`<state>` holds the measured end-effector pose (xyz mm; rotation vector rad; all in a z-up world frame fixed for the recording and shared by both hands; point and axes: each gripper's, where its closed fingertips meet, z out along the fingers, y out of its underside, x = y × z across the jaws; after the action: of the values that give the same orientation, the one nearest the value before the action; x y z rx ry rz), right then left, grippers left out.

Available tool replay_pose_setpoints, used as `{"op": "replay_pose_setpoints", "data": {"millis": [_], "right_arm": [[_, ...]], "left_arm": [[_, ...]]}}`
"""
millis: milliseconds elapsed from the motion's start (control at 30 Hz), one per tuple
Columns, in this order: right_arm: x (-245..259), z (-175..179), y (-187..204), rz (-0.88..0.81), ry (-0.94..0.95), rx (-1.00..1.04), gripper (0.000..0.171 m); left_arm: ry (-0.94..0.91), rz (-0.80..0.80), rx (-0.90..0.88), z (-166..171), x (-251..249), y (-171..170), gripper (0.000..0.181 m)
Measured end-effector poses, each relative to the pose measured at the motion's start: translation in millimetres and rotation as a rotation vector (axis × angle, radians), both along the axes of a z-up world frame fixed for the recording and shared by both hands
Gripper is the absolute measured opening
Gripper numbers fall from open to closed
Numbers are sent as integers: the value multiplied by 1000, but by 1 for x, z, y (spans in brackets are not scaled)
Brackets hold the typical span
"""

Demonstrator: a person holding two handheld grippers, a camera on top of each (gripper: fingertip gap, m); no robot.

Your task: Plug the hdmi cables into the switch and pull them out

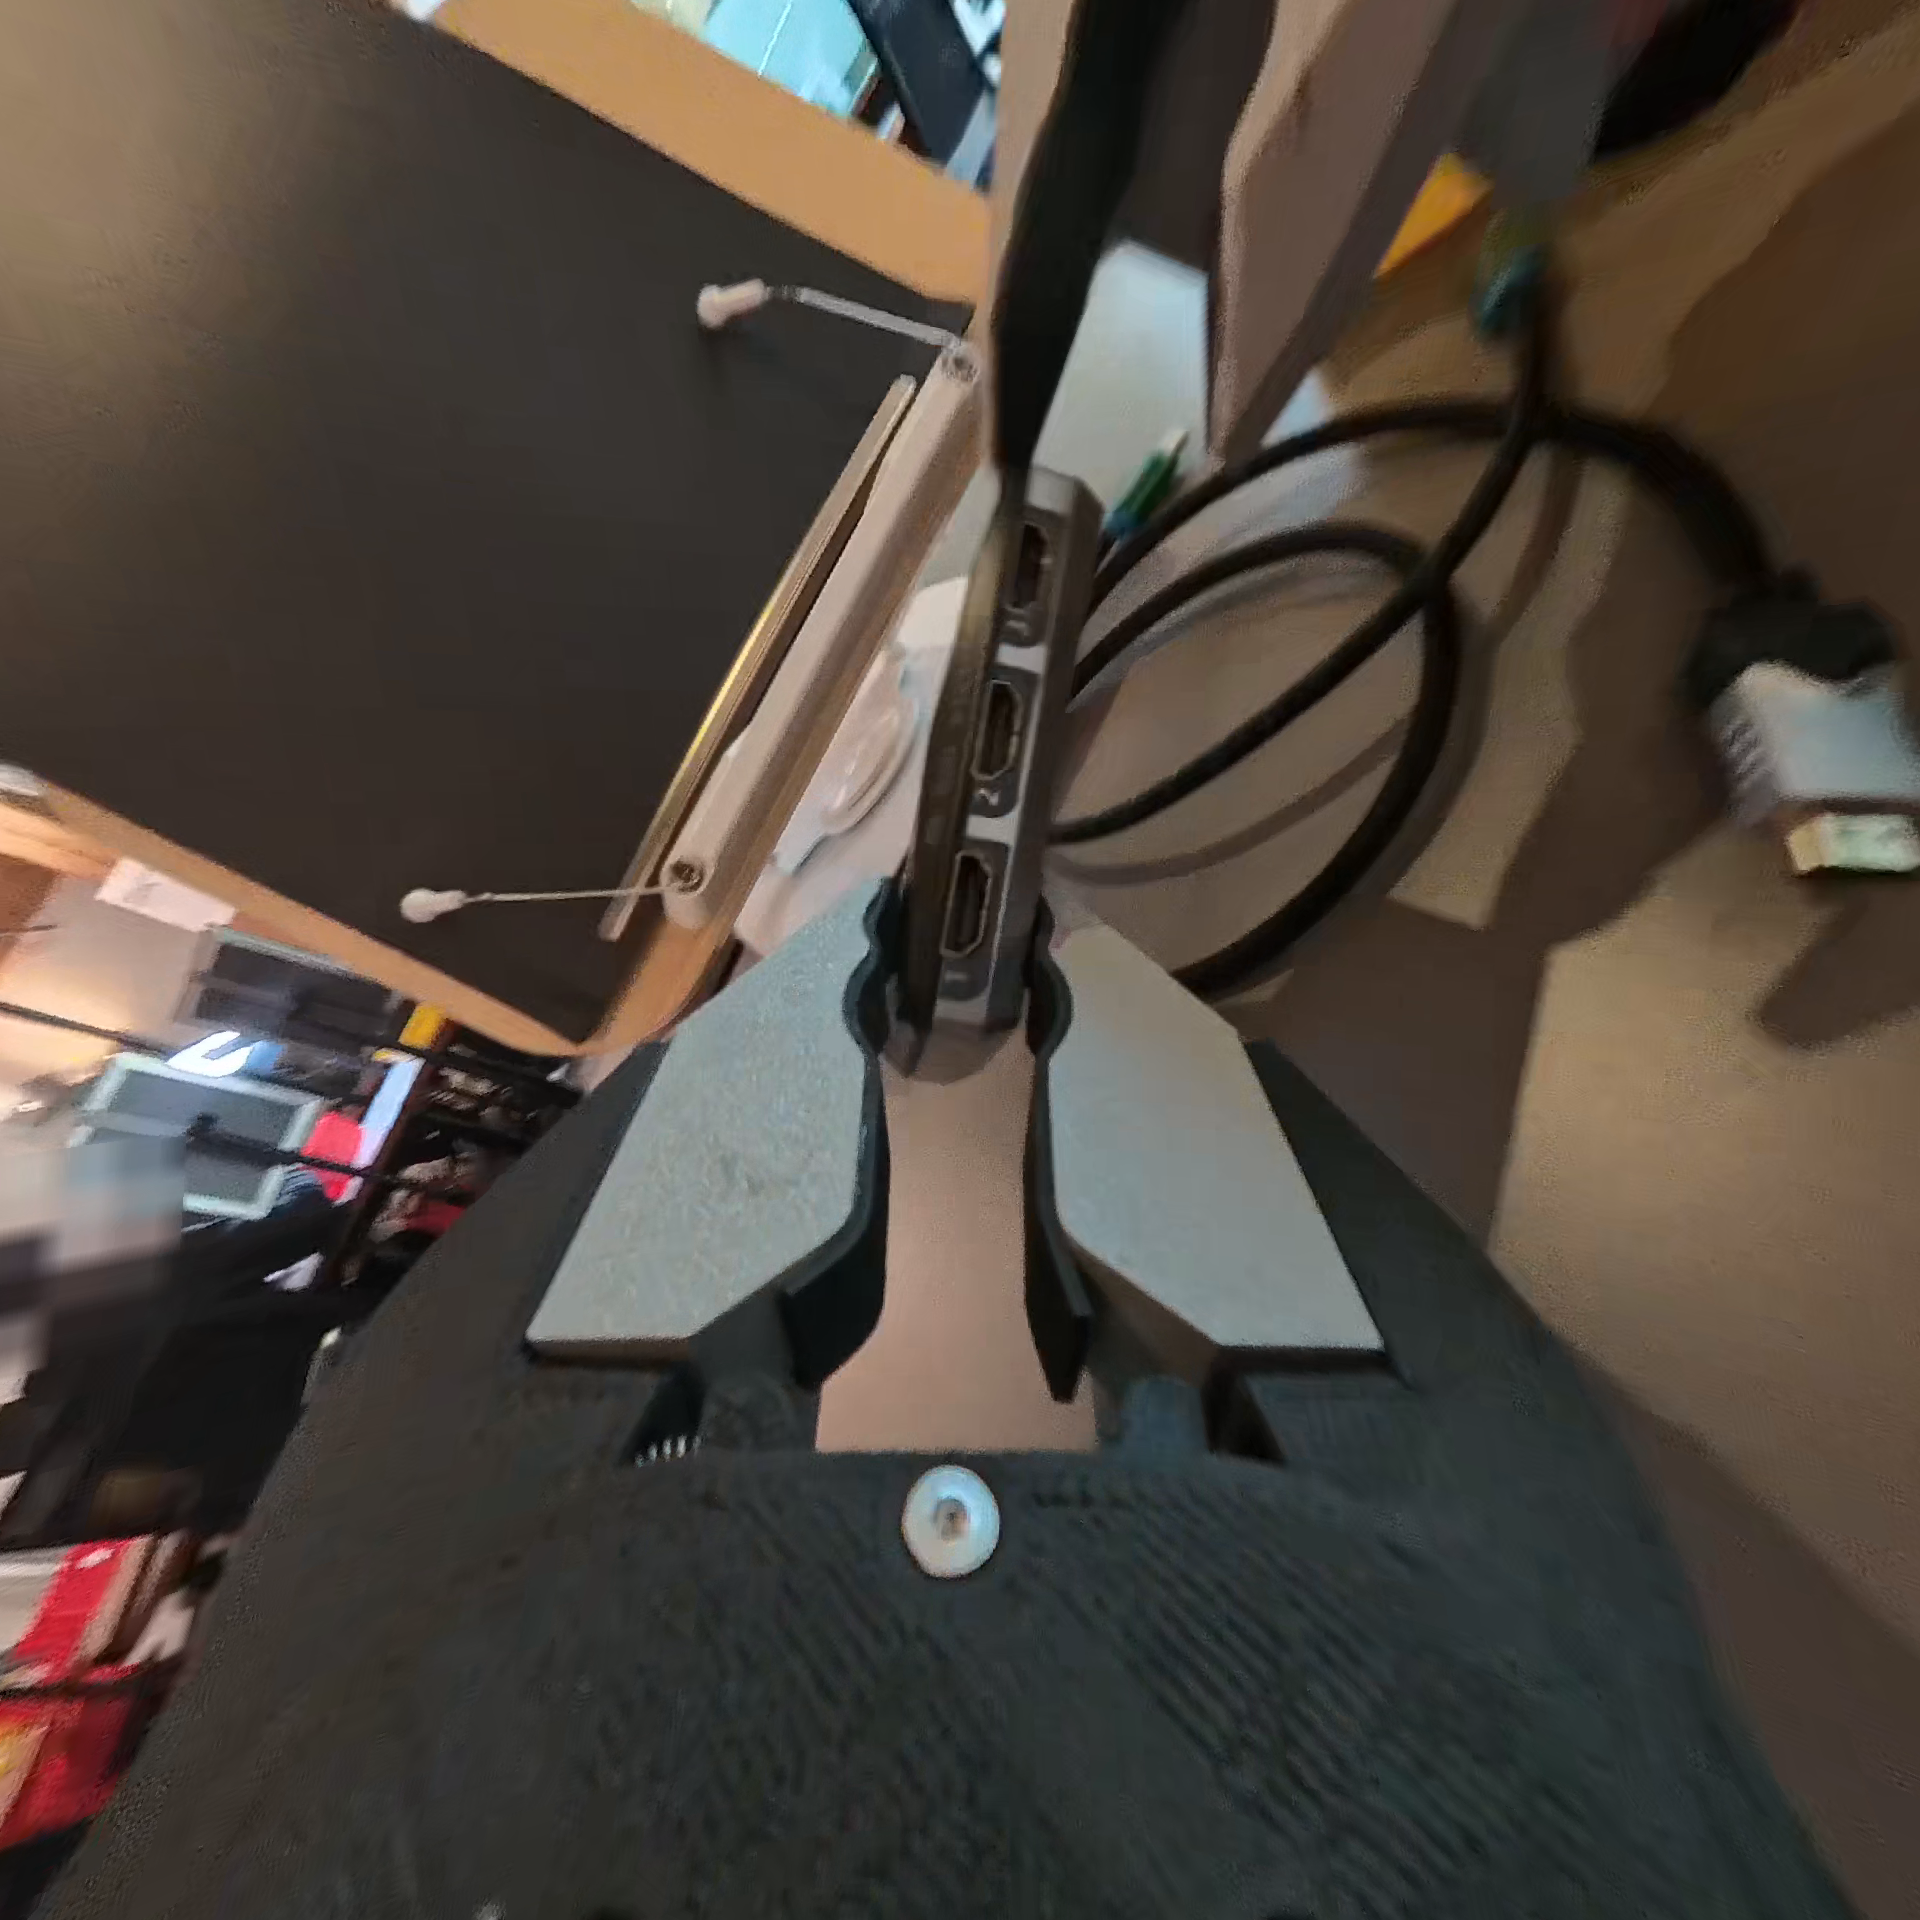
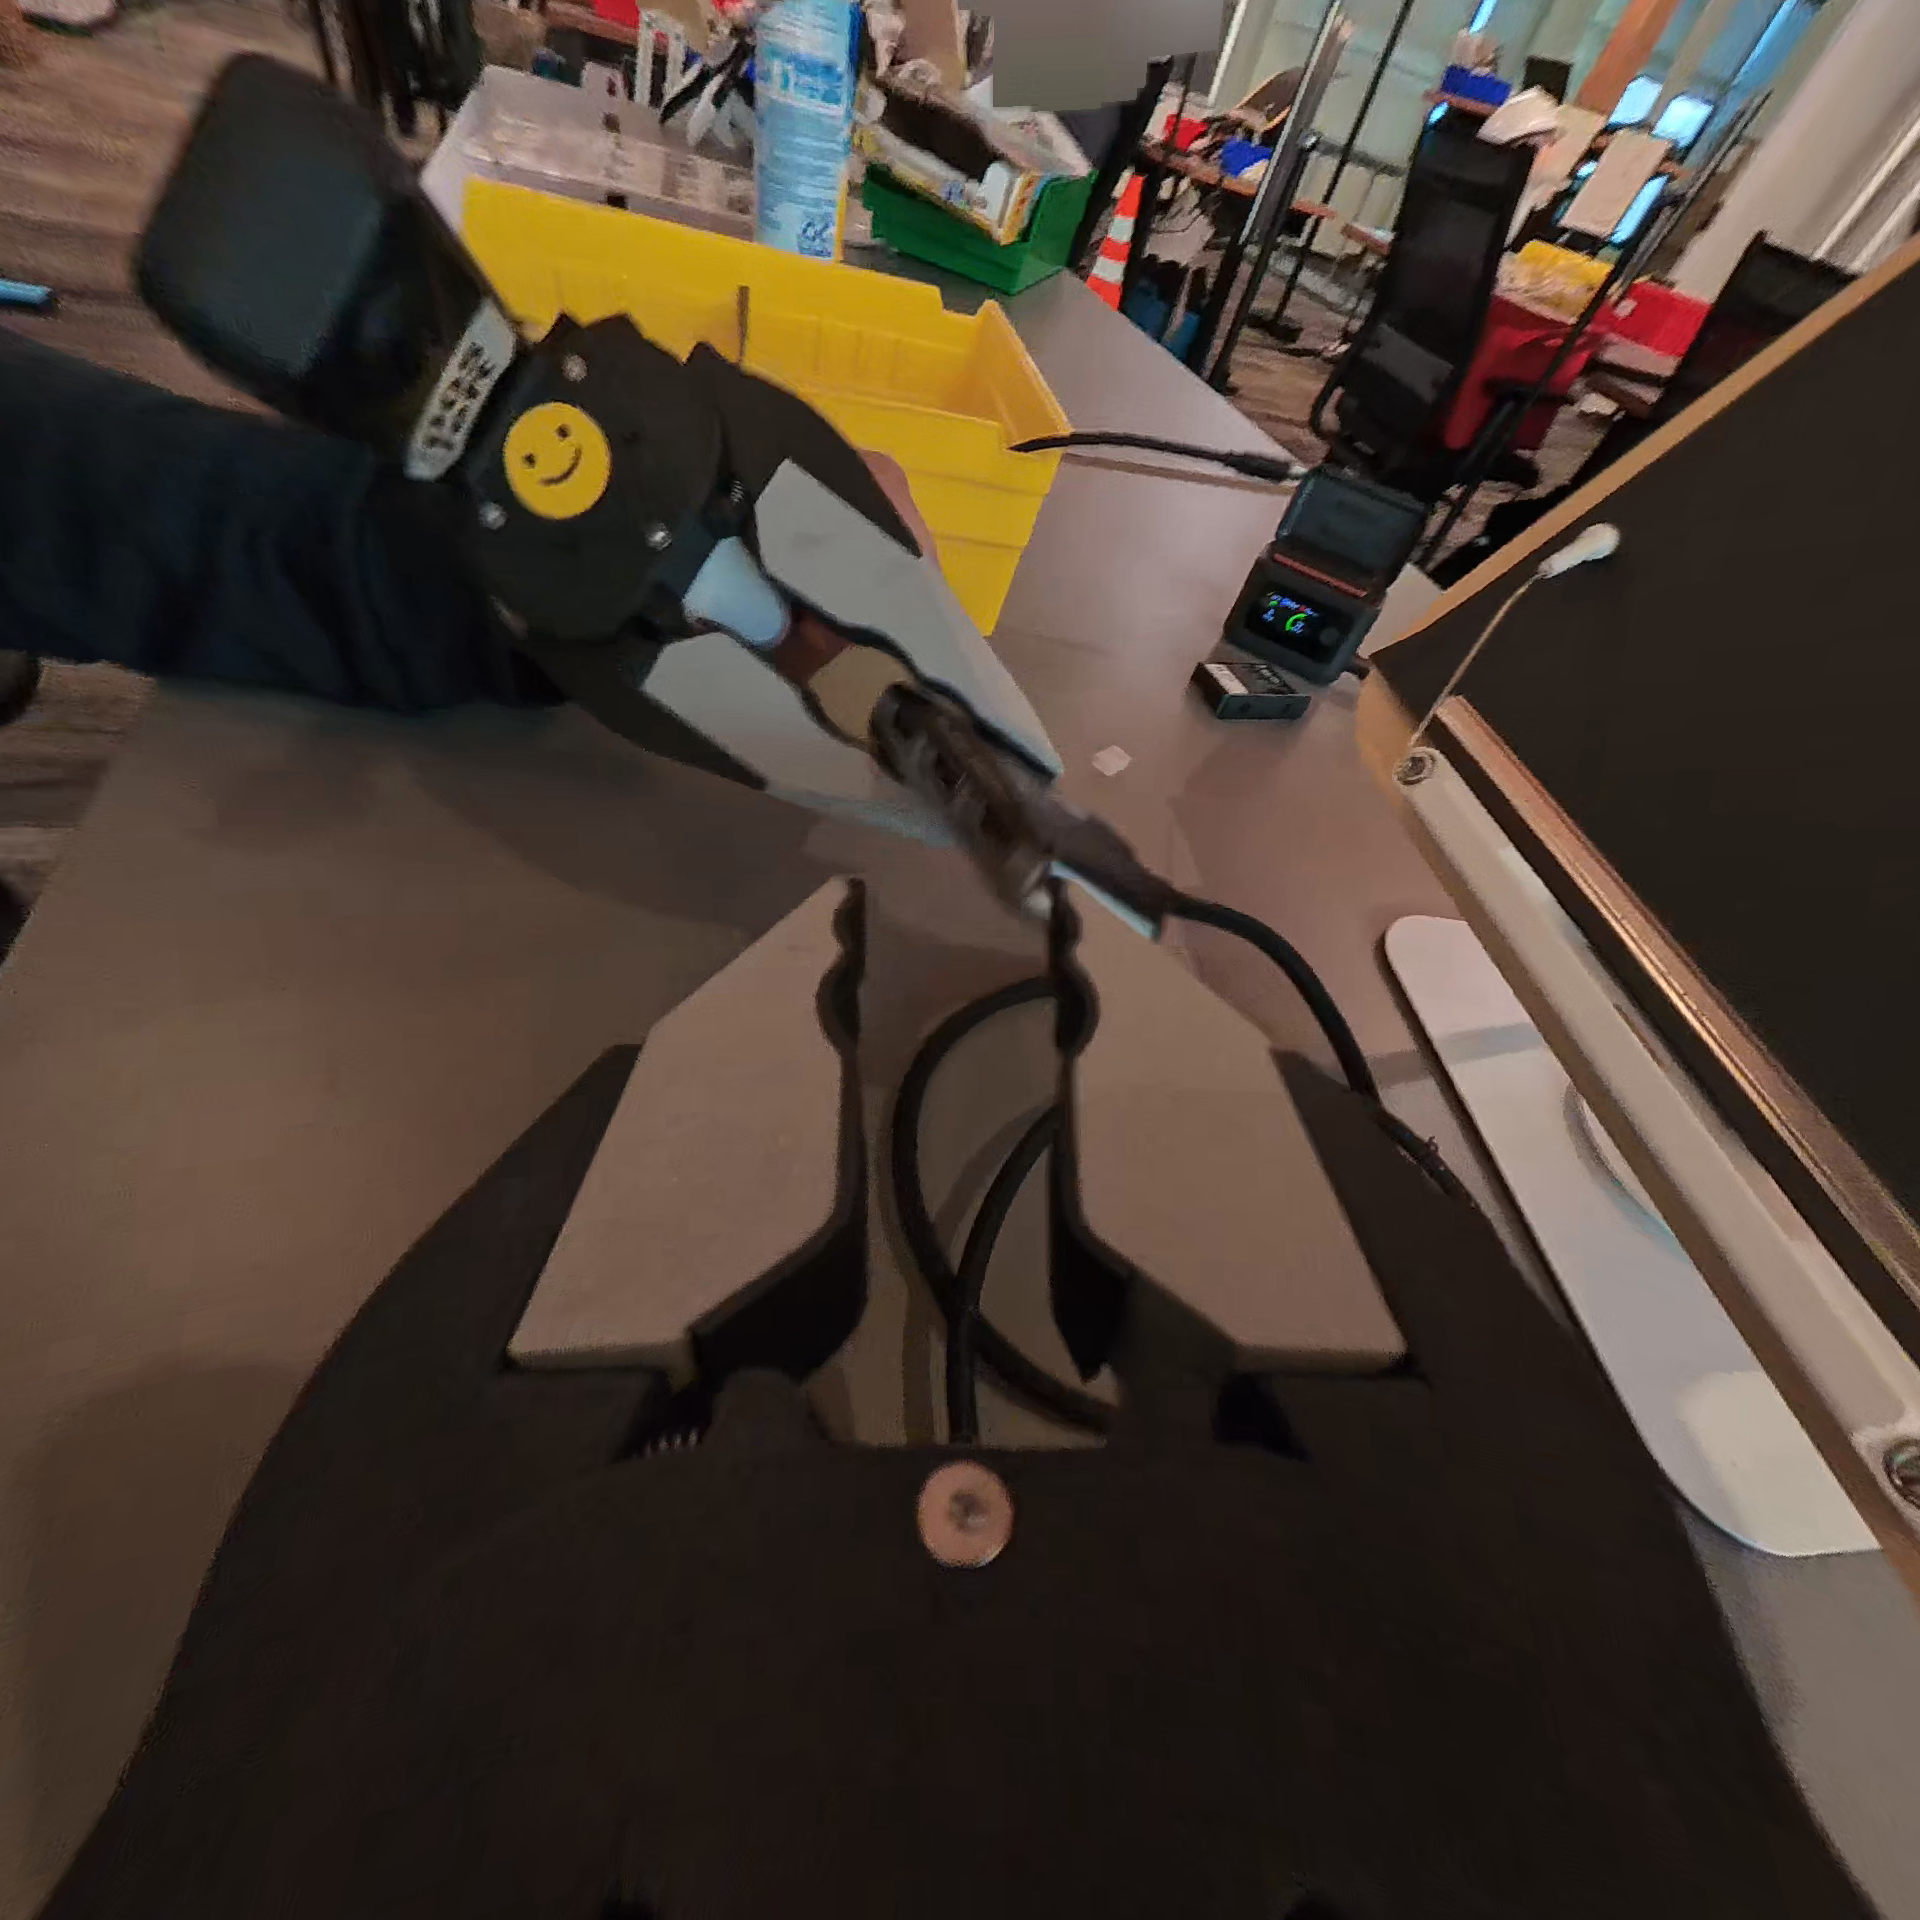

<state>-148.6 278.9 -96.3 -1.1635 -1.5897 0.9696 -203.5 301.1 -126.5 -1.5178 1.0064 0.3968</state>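
Note:
My left gripper (image 1: pixel 964 992) is shut on the near end of the dark grey HDMI switch (image 1: pixel 1003 727), held edge-up above the table. Its three ports face the camera and are empty. An HDMI cable's silver plug (image 1: pixel 1818 769) is blurred off to the right, apart from the switch, and its black cable (image 1: pixel 1299 665) coils on the table behind. In the right wrist view the left gripper (image 2: pixel 935 748) holds the blurred switch (image 2: pixel 977 779), with a black cable (image 2: pixel 1278 966) trailing from it. My right gripper (image 2: pixel 954 909) is open and empty, its right fingertip next to the switch's end.
A black screen in a wooden frame (image 2: pixel 1766 675) stands on the right on a white base (image 2: pixel 1579 1247). A yellow bin (image 2: pixel 831 343), a small device with a lit screen (image 2: pixel 1304 597) and a small black box (image 2: pixel 1252 691) sit farther back on the grey table (image 2: pixel 312 1039). Tip to tip, the grippers are about 7 centimeters apart.

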Motion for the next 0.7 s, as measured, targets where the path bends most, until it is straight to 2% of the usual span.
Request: {"op": "replay_pose_setpoints", "data": {"millis": [33,133,233,433,567,700], "right_arm": [[5,-2,-3,25,-21,9,21],[13,-12,-14,89,-96,55,31],[21,-37,-34,192,-252,101,37],[40,-90,-48,269,-525,217,34],[34,-92,-34,213,-506,249,26],[24,-94,-22,154,-477,285,32]], "left_arm": [[21,33,17,0,-7,3,19],[-24,86,16,5,-23,7,18],[-5,141,35,7,-38,12,18],[48,194,38,4,-54,15,18],[68,179,30,1,-51,15,18],[101,168,25,-4,-47,15,18]]}}
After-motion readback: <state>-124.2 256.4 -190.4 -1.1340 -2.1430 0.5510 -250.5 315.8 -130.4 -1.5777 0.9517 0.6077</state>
